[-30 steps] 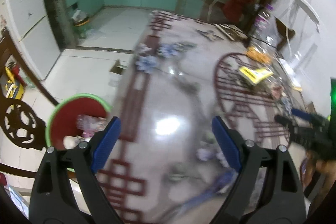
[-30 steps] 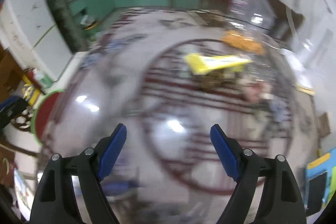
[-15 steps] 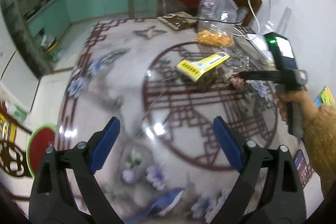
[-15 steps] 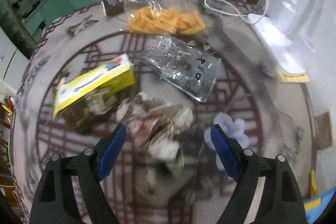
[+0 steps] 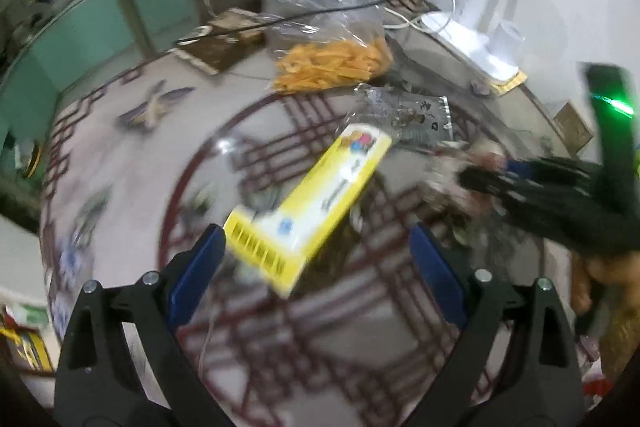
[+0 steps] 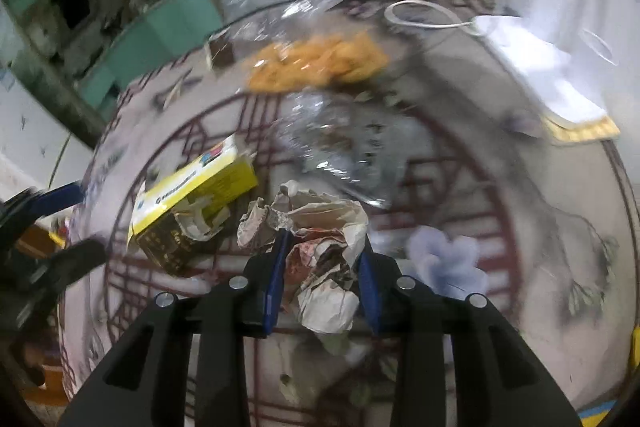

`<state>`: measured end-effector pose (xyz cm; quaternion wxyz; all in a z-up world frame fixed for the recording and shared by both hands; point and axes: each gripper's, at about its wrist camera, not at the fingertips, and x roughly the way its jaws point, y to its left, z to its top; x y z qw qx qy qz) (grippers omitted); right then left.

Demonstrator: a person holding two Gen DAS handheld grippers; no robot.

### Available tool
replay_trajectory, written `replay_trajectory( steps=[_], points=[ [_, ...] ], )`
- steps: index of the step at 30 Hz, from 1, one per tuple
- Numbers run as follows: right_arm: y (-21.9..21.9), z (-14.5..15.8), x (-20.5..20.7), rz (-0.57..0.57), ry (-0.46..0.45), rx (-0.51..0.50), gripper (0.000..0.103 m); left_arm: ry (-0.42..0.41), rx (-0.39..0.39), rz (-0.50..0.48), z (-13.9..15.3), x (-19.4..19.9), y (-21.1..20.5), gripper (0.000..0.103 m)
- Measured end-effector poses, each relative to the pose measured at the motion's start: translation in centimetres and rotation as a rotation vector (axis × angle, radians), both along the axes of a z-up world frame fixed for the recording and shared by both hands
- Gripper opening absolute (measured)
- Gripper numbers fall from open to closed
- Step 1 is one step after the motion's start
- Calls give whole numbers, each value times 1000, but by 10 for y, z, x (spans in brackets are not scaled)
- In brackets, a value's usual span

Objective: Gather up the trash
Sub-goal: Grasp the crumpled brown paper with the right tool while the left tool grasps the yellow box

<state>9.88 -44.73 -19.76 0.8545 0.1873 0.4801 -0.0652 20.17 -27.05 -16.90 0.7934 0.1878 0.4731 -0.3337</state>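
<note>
Crumpled paper [image 6: 320, 259] lay on the table [image 6: 520, 219], squeezed in the right gripper [image 6: 322, 275] that had just closed. The left gripper [image 5: 316, 267] was wide open by the yellow box [image 5: 312, 203]. Loose bits might fall when lifted.

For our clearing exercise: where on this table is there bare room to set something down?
Bare: the tabletop right of the crumpled paper, and the near strip below the yellow box. Crowded: the middle, where box, paper, foil packet and snack bag cluster.
</note>
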Motion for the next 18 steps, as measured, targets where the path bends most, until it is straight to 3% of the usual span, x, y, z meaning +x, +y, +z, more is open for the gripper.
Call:
replay_trajectory(
  steps=[8,9,11,12,13,18],
  points=[
    [-12,-3,-16,-81,1,31,33,95,79,-44,-46,47,-61,90],
    [-12,-3,-17,-82,3,33,33,114,69,-36,-50,50,-61,84],
    [-9,-4,-17,-84,5,30,33,135,65,-7,-56,54,-60,64],
    [-8,-3,-17,-83,4,24,33,143,63,6,-58,55,-58,49],
    [-4,-2,-17,-77,2,13,33,150,58,19,-59,56,-55,42],
    [11,13,-15,-38,-31,-20,33,113,20,44,-42,50,-33,35]
  ],
)
